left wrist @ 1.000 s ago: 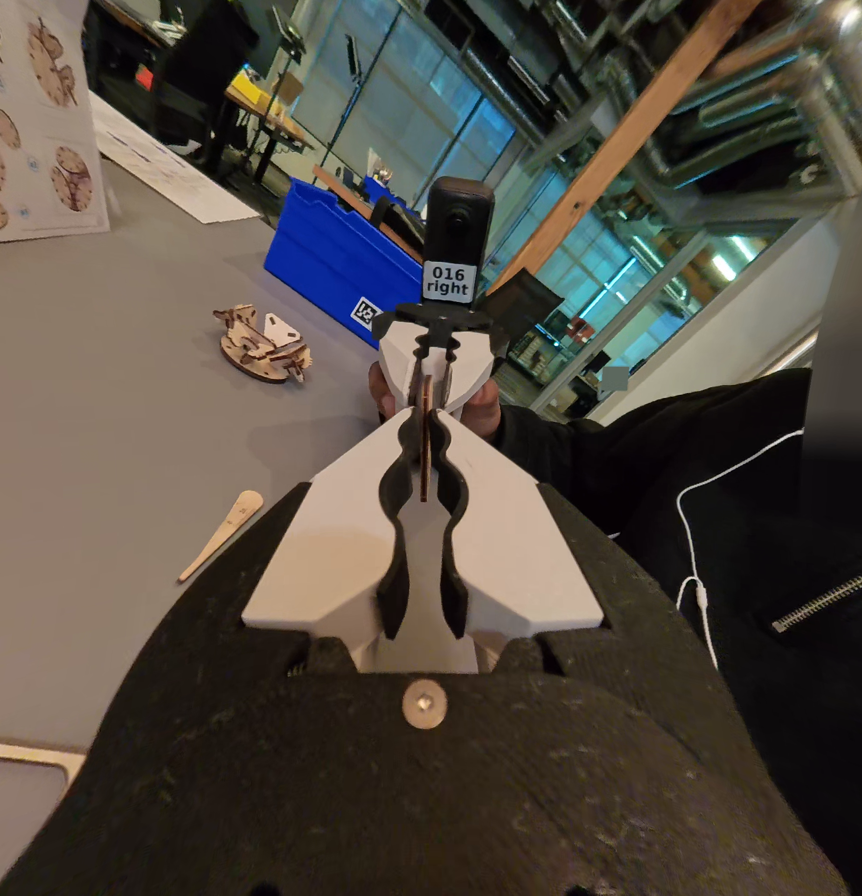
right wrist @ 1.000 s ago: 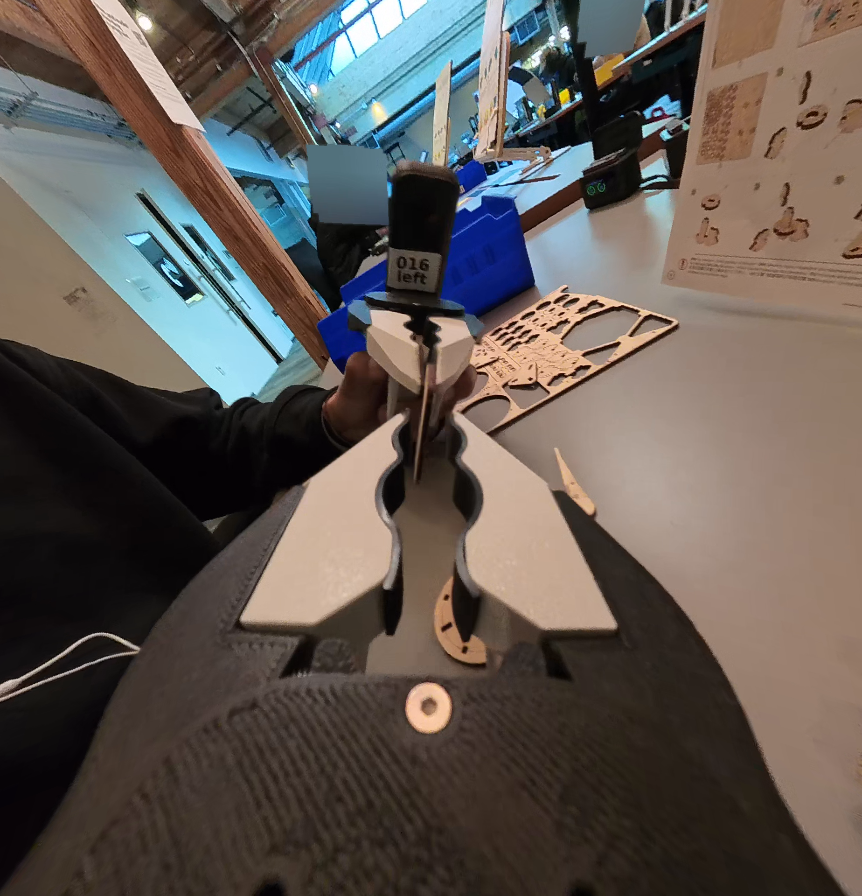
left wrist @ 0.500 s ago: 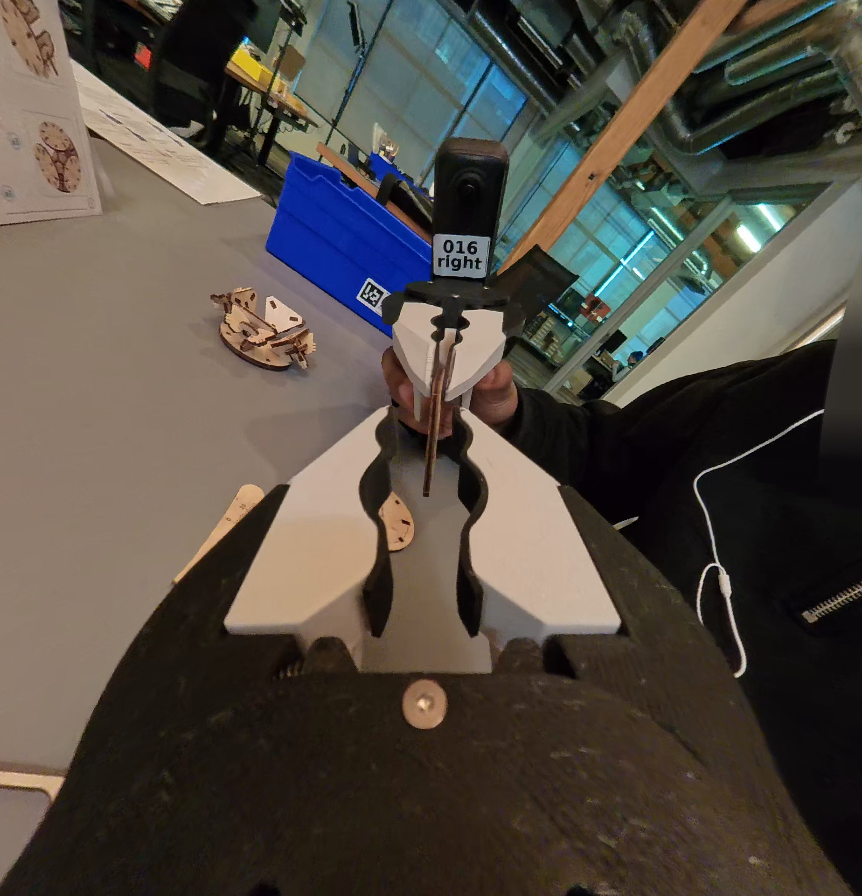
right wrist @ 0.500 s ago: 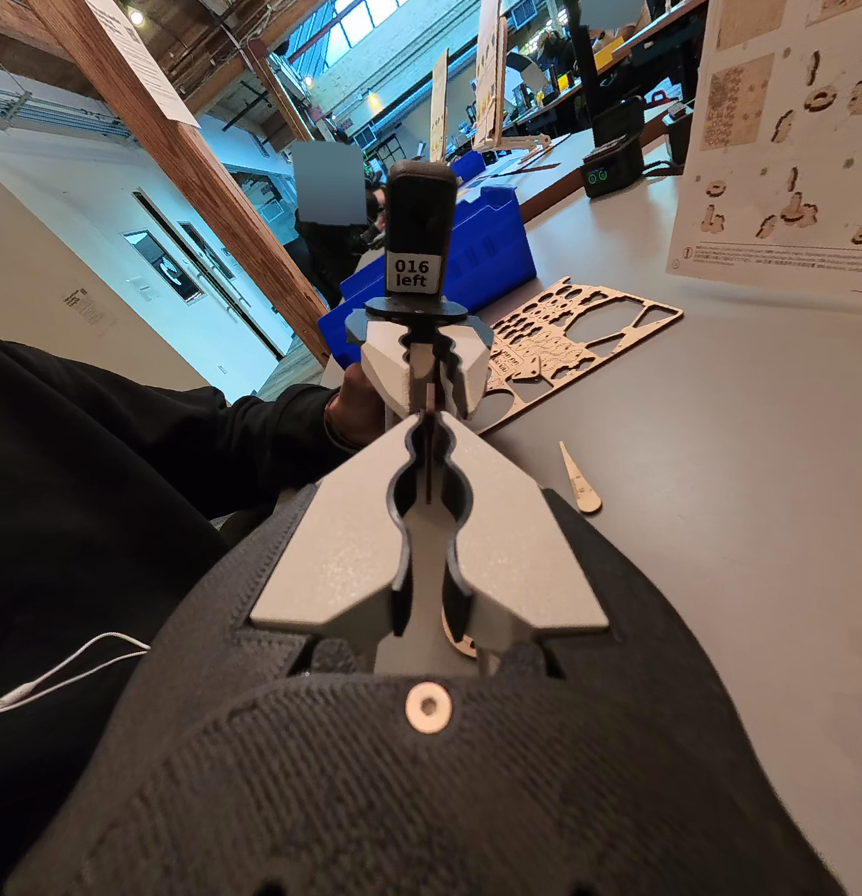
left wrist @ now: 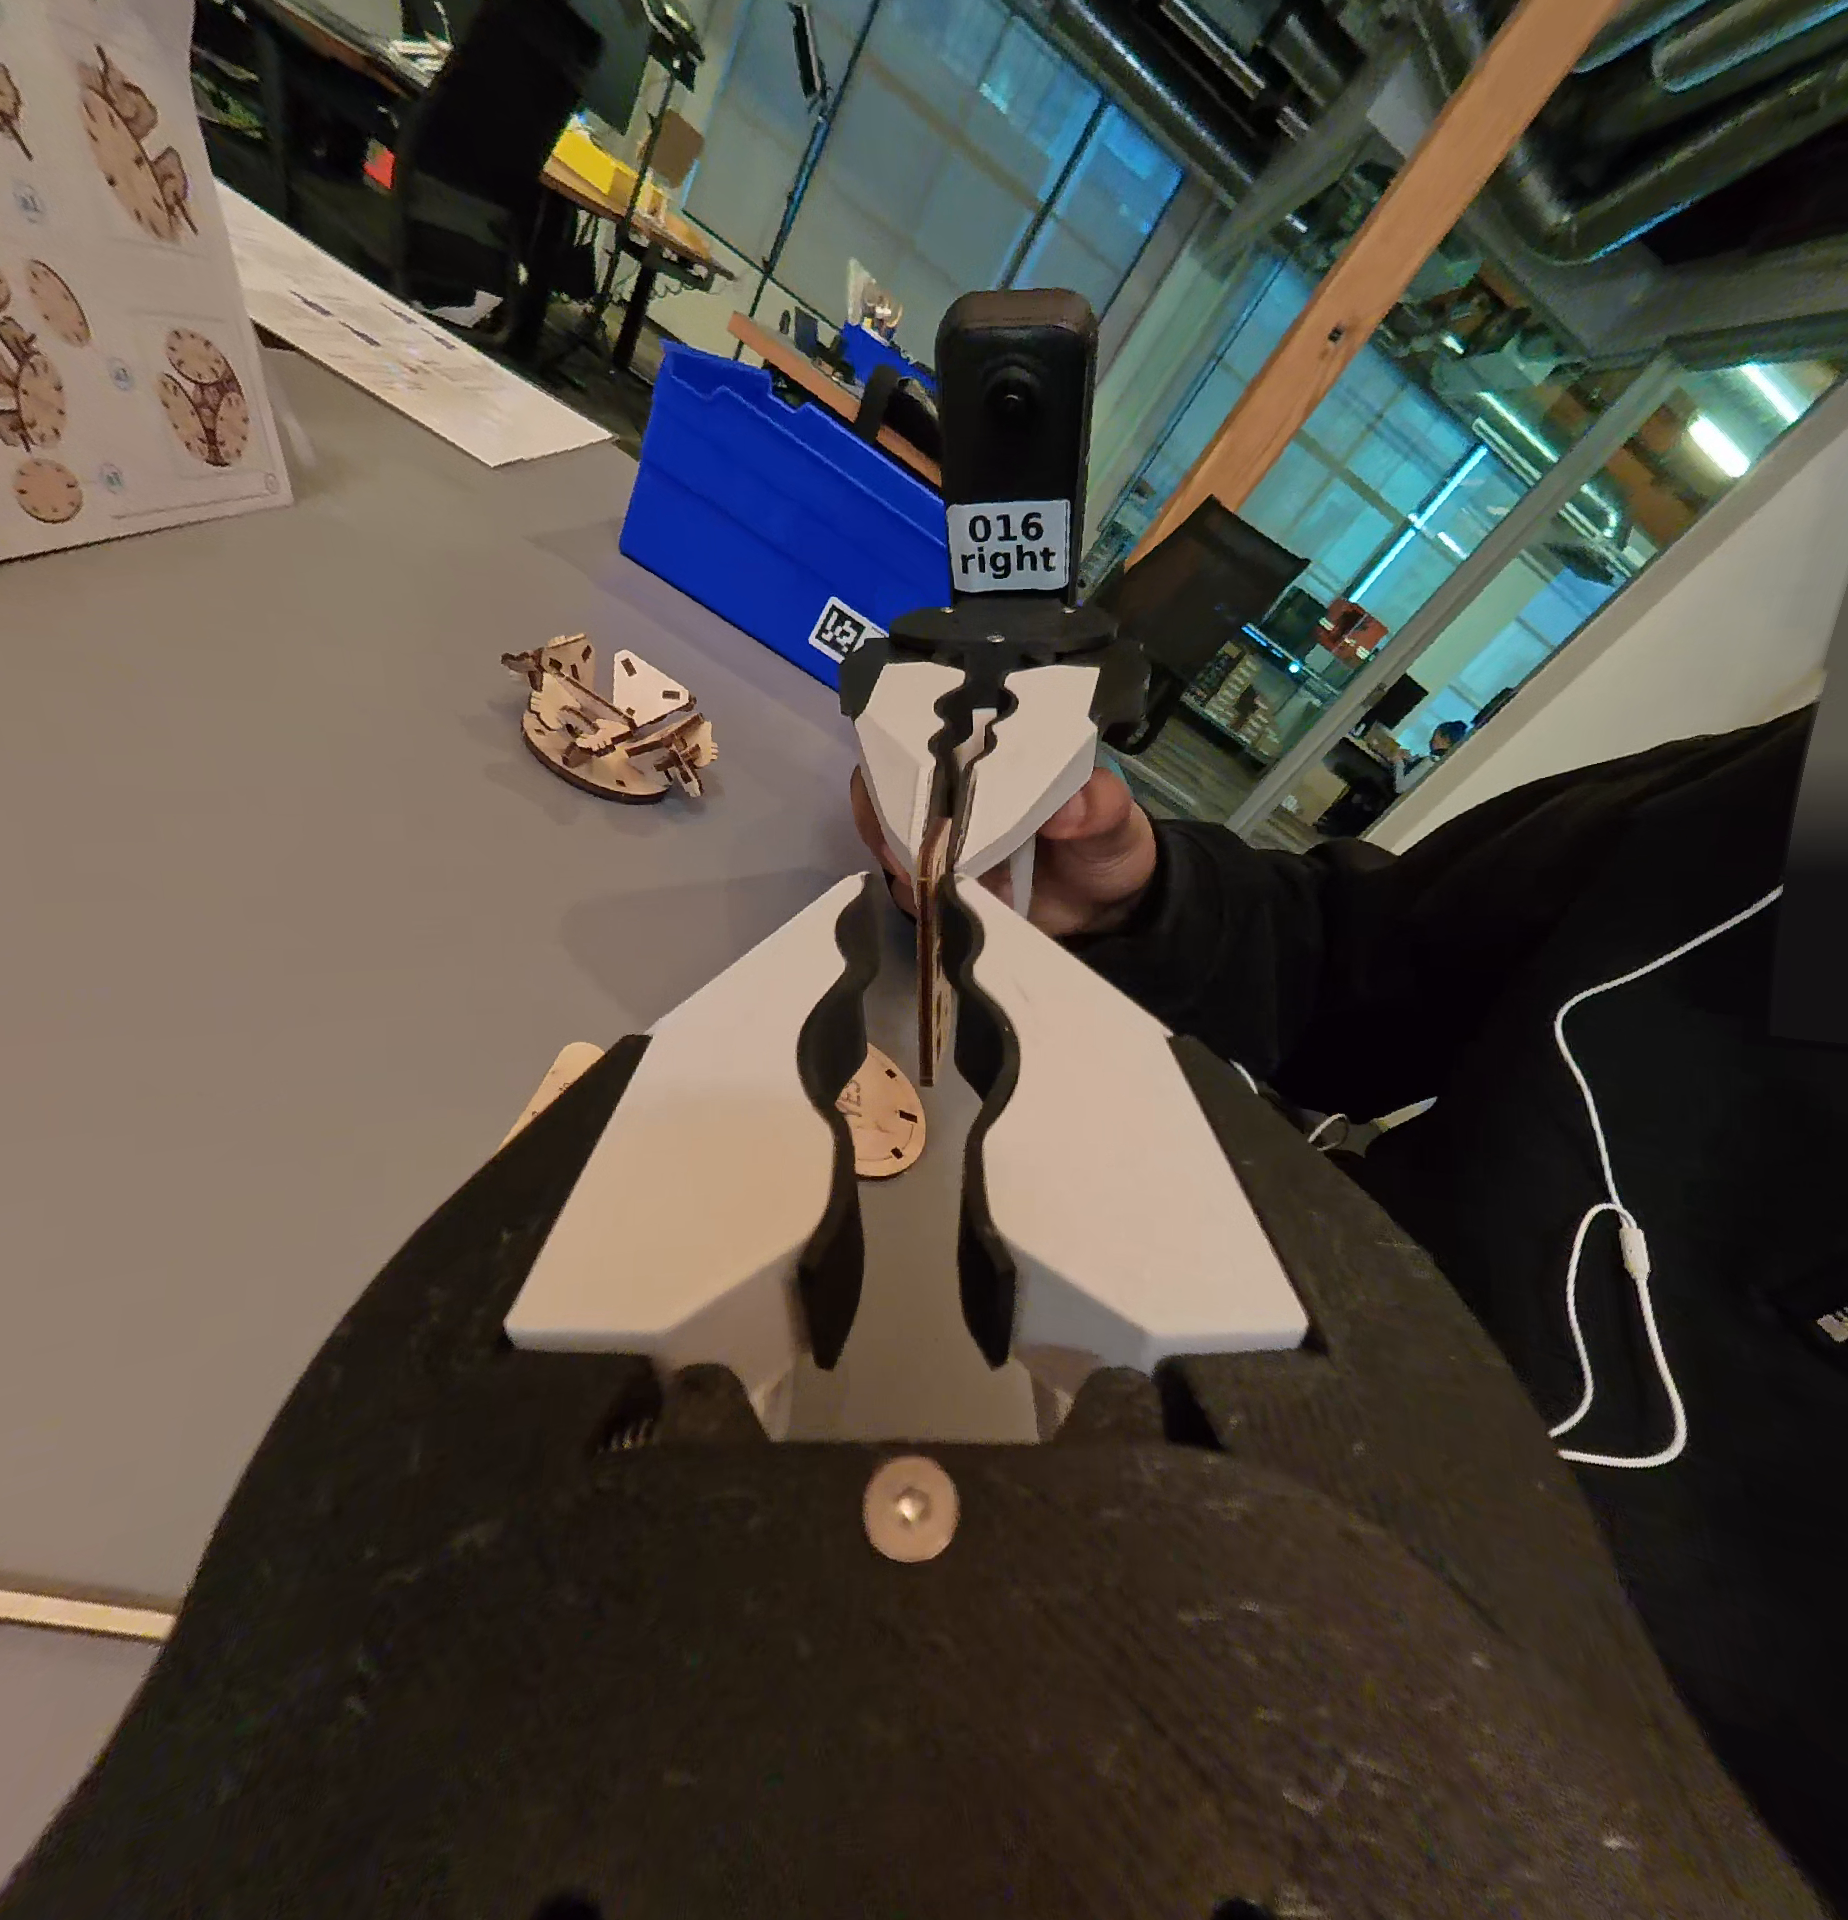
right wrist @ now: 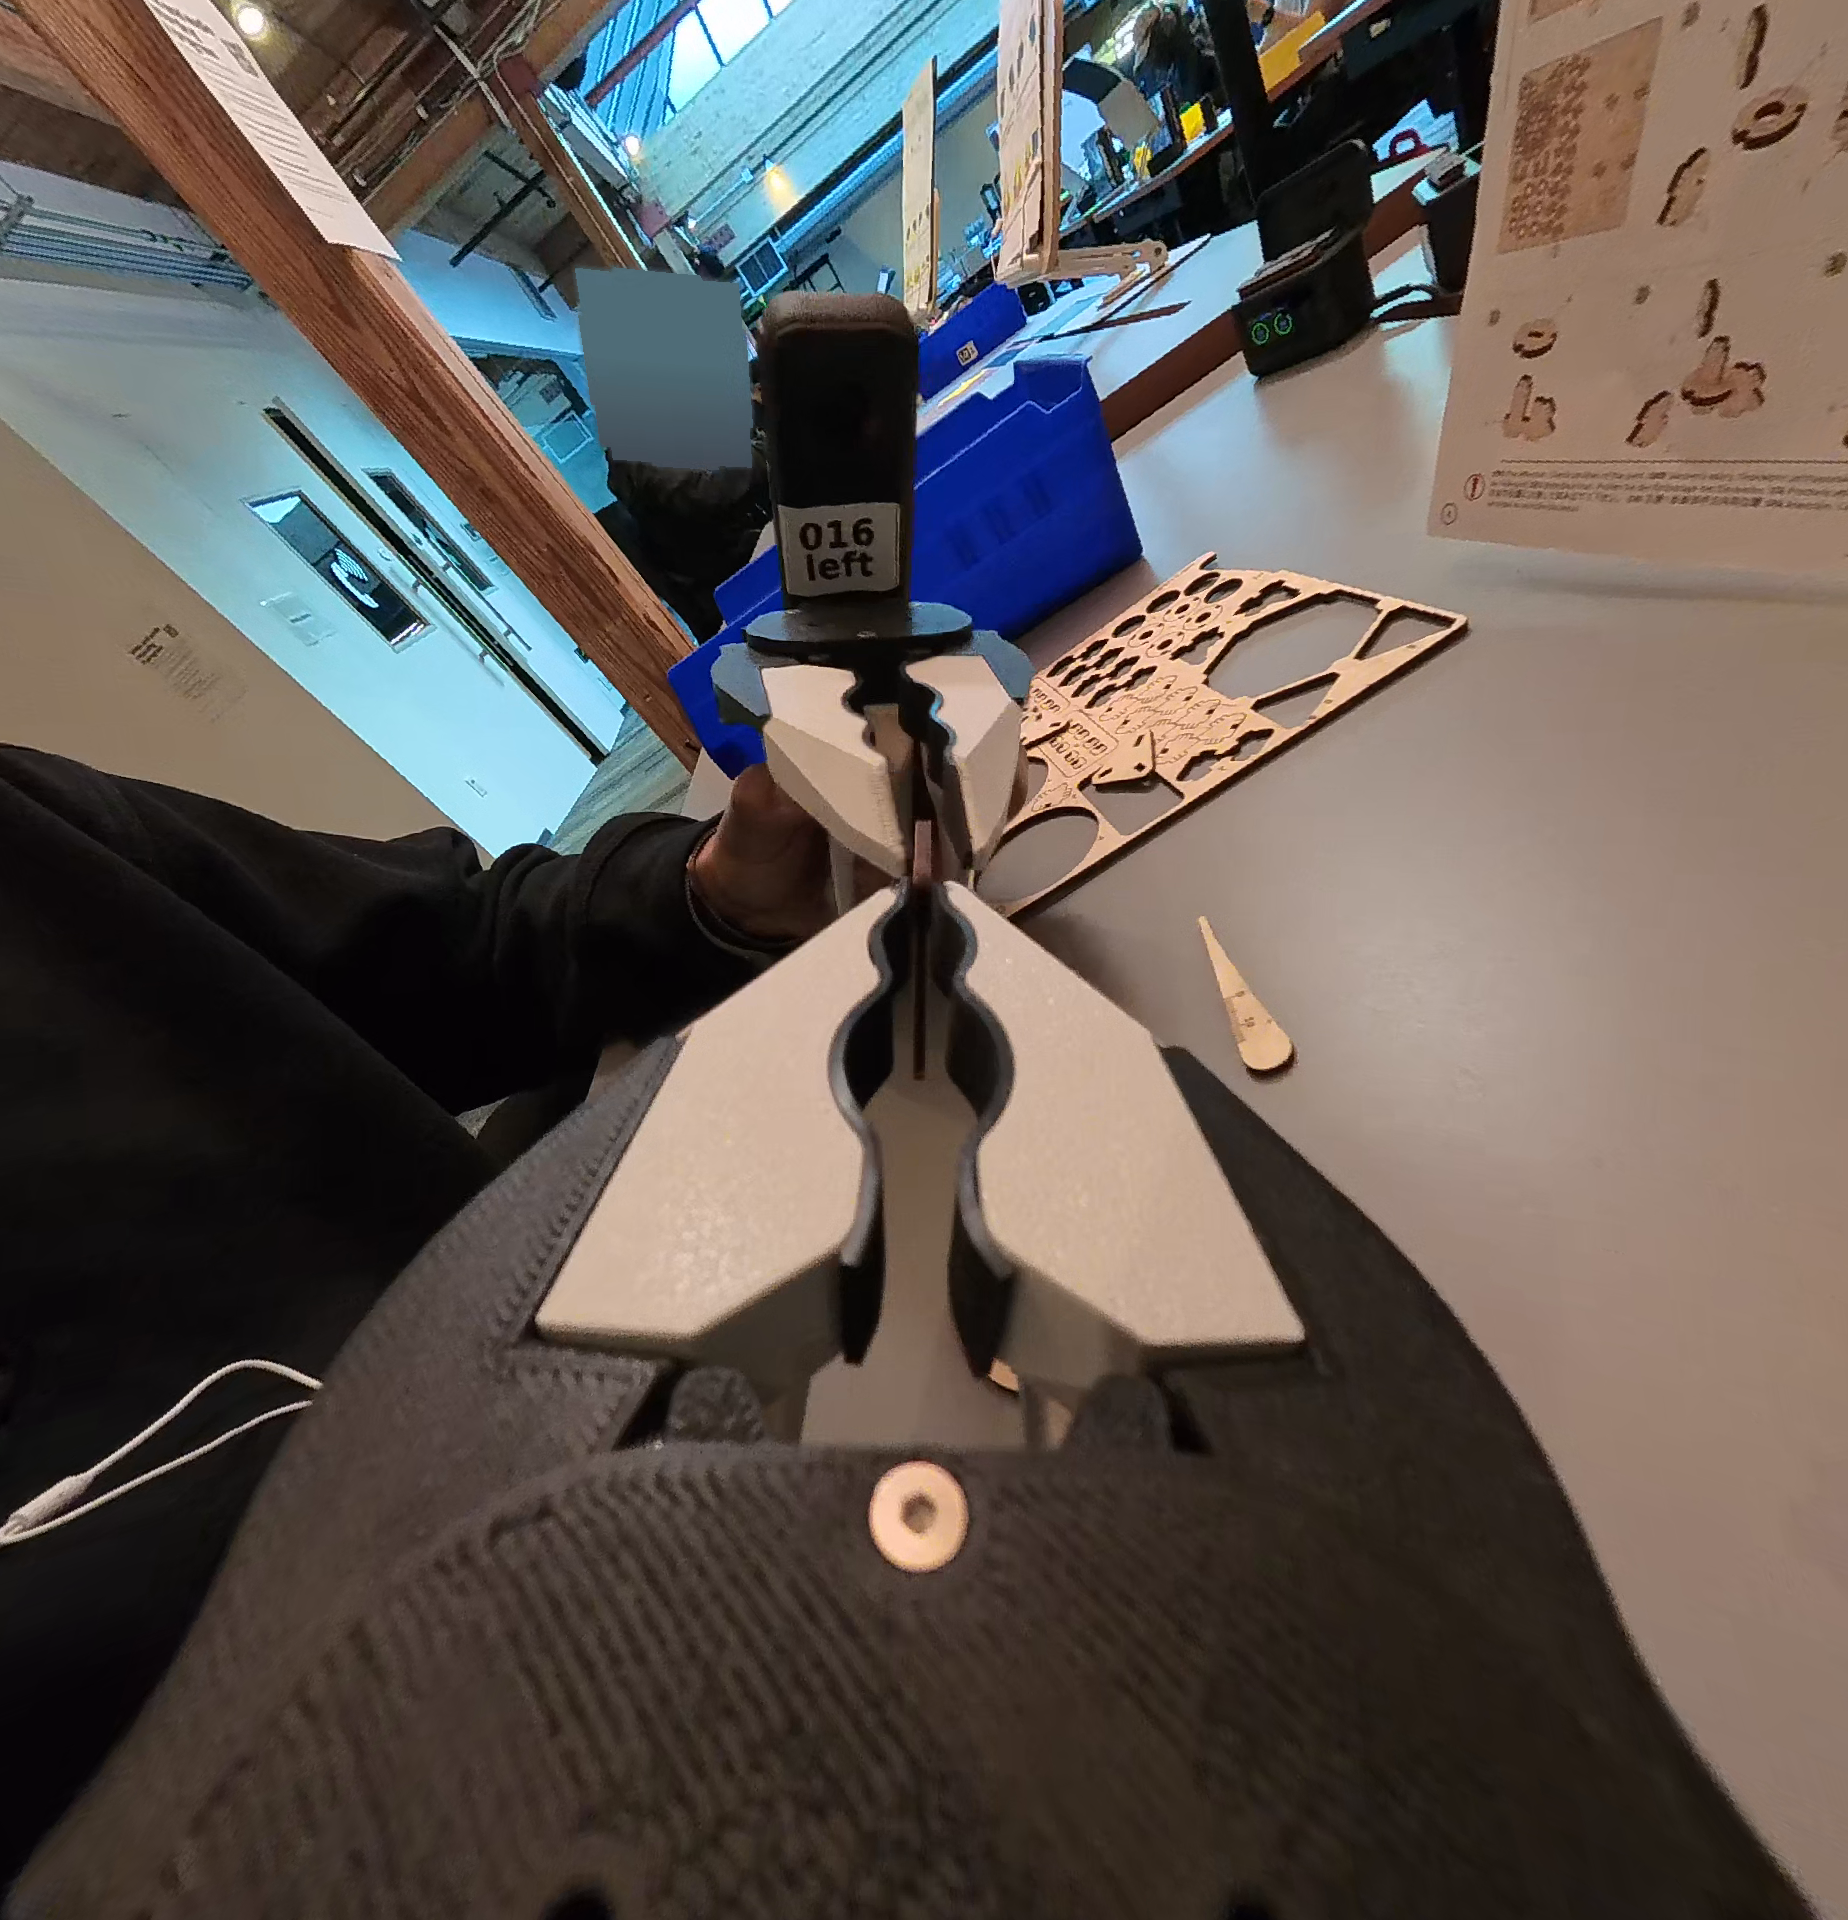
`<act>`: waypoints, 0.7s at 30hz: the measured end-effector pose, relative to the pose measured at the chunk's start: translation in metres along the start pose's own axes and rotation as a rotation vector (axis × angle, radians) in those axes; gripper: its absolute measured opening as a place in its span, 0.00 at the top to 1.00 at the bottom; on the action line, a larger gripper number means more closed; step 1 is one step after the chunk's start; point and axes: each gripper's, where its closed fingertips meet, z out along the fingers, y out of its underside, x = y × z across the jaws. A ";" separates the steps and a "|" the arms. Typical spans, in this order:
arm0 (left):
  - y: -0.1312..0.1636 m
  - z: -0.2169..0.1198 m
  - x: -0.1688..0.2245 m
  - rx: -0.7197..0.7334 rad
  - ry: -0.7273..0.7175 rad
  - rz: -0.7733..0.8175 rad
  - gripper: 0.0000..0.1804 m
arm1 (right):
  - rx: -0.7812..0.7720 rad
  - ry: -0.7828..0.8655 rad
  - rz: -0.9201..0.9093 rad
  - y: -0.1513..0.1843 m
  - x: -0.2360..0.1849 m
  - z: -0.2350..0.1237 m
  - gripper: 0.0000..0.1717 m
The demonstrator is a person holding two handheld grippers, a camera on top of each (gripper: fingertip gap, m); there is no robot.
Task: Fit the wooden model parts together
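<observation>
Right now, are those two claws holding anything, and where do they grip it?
The right gripper pinches a thin wooden piece by one edge. The left gripper sits around its other end, not plainly clamped.

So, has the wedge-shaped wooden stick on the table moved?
No. The wooden stick still lies beside the near corner of the cut-out wooden sheet, narrow end pointing away, in the right wrist view.

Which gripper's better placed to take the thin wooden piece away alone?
Right. The right gripper is shut on the thin wooden piece at its tips. The left gripper only straddles it, with a visible gap beside the piece.
</observation>
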 end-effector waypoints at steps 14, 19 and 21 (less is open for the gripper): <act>0.003 0.001 -0.001 -0.024 -0.017 0.020 0.99 | -0.015 0.024 0.008 0.004 0.004 0.001 1.00; 0.003 0.001 -0.001 -0.019 -0.014 0.019 0.99 | -0.012 0.018 0.016 0.003 0.004 0.001 1.00; 0.003 0.001 -0.001 -0.018 -0.014 0.021 0.98 | -0.010 0.011 0.022 0.003 0.003 0.001 1.00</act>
